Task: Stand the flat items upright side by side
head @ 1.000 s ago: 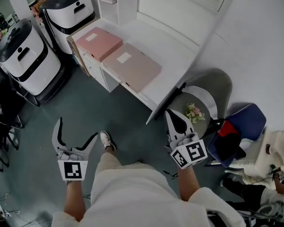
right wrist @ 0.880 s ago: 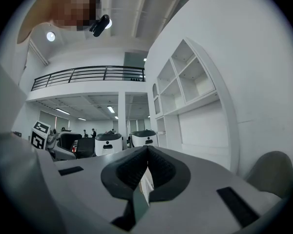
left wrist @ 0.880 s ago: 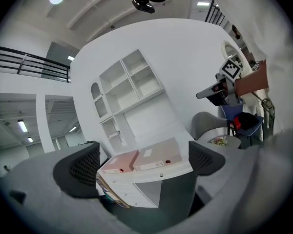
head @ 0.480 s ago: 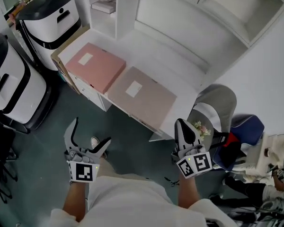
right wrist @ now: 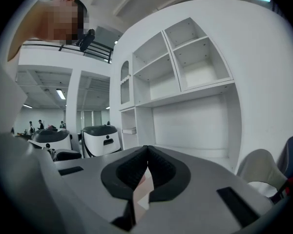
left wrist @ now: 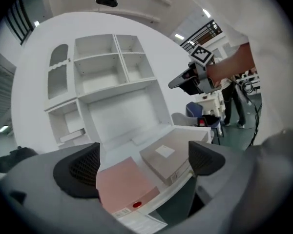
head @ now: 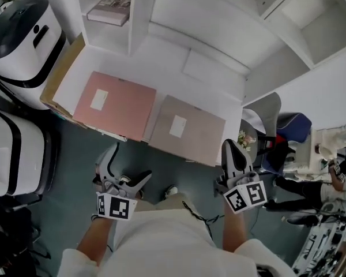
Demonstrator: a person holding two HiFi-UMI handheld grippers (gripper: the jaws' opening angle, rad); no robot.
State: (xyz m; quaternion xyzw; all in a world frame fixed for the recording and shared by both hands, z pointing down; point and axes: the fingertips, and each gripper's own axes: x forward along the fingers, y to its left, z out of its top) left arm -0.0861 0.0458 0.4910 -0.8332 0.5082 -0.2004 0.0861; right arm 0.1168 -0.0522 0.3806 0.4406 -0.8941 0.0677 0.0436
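Note:
Two flat file boxes lie side by side on the white desk (head: 213,91): a pink box (head: 116,104) on the left and a beige box (head: 187,130) on the right, each with a white label on top. Both also show in the left gripper view, pink box (left wrist: 119,182) and beige box (left wrist: 168,157). My left gripper (head: 124,169) is open, held in front of the desk below the pink box. My right gripper (head: 230,152) is shut with nothing in it, near the beige box's right front corner.
A book (head: 109,6) lies on a shelf at the upper left. White shelf compartments (head: 311,7) rise behind the desk. Two white and black machines (head: 20,36) stand left. A grey chair (head: 265,111) and blue chair (head: 294,126) sit right.
The view has come closer to the desk, and both grippers have moved forward and up toward the front edges of the two boxes. Neither gripper's state has changed.

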